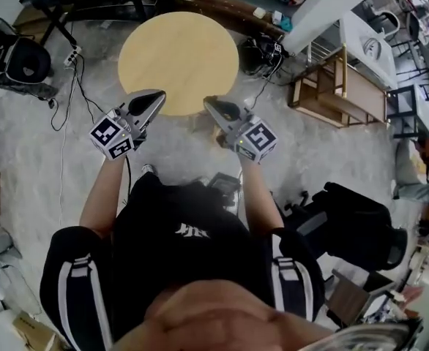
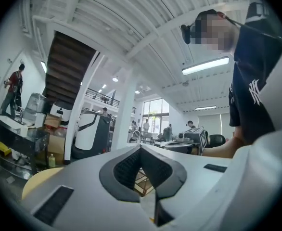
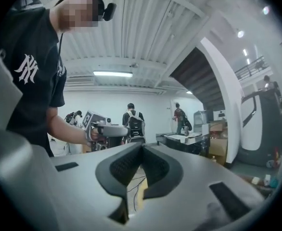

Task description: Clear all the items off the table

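1. Currently left hand-held gripper: jaws closed, nothing between them.
2. Right hand-held gripper: jaws closed too, nothing held.
3. Round worktop sits just beyond both tips, on the floor below.

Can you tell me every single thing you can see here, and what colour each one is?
round table: one, pale wood, on the grey floor ahead of the grippers.
wooden rack: one, brown, right of the table.
cables: several, black, on the floor left of the table.
cardboard boxes: a few, brown, far left in the left gripper view.
bottle: one, green, near those boxes.
people: at least two, one in black with a backpack, far back in the right gripper view.
left gripper: one, grey with a black-and-white marker cube, shut, holding nothing.
right gripper: one, same colours, shut, holding nothing.
arms: two, bare, stretched out behind the grippers.
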Available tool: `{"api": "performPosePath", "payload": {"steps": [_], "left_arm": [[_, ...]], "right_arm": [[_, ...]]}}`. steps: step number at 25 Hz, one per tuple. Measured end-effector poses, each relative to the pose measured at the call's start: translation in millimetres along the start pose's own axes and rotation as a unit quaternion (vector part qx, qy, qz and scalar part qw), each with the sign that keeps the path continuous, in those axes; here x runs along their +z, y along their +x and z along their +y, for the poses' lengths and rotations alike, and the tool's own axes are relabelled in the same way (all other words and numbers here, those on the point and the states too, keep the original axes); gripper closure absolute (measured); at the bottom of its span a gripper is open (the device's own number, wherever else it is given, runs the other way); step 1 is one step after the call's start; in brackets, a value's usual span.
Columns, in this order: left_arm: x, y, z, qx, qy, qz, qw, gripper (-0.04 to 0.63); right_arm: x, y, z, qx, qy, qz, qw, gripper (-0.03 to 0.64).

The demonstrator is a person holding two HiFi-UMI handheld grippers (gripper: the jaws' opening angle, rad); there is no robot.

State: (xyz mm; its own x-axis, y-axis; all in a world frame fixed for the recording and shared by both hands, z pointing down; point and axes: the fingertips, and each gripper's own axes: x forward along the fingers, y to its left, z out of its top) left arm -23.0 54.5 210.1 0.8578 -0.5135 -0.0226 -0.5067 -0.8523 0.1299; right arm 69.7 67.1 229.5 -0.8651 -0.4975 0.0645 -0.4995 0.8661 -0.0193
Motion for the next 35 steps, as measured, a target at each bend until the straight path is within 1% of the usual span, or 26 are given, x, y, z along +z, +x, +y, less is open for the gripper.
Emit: {"api": "performPosePath", "payload": {"steps": [3,5,7,10,13,16,20,23,30,33,35], "left_arm": [[7.3,-49.9,27.5,-0.004,-0.019,-0.019,0.9996,0.583],[7.4,-77.3,50.8,-0.004,-0.034,-0.026,0.9991,0.583],[5.9,-101.4,72.7,-0.011,-0.044,-0.027,0.9986,0.583],[7.7,-130.6,101.4,-0.037,-0.04,-0.016,0.9984,0.583],[10.8,-152.7,119.7,-0.065,-0.03,-0.008,0.9974,0.583],[16.2,-169.8,134.1,-0.088,-0.034,-0.01,0.9955,0.583],[20.3,-174.1,151.0,-0.12,-0.045,-0.014,0.9917,0.583],[18.7,-170.9,154.3,-0.135,-0.056,-0.005,0.9892,0.583],[13.0,-155.4,146.9,-0.146,-0.054,-0.007,0.9878,0.583],[16.4,-150.5,138.9,-0.156,-0.058,-0.008,0.9861,0.583],[23.7,-145.5,135.5,-0.153,-0.055,-0.008,0.9867,0.583]], "right_arm": [[5.1,44.4,25.4,0.019,-0.006,0.017,1.0,0.612],[5.5,70.5,35.1,0.016,-0.009,0.029,0.999,0.614],[5.6,93.8,42.3,-0.001,-0.004,0.033,0.999,0.614],[11.7,126.8,46.7,-0.033,0.015,0.018,0.999,0.614],[19.7,148.3,47.9,-0.058,0.023,0.009,0.998,0.614],[31.8,168.2,54.2,-0.079,0.02,0.006,0.997,0.614],[40.0,196.9,60.4,-0.084,0.02,0.013,0.996,0.613],[39.0,211.9,66.1,-0.08,0.022,0.024,0.996,0.614],[29.9,222.1,78.2,-0.043,0.042,0.021,0.998,0.614],[30.8,225.9,78.7,-0.032,0.035,0.017,0.999,0.614],[33.9,226.7,76.1,-0.026,0.034,0.008,0.999,0.614]]}}
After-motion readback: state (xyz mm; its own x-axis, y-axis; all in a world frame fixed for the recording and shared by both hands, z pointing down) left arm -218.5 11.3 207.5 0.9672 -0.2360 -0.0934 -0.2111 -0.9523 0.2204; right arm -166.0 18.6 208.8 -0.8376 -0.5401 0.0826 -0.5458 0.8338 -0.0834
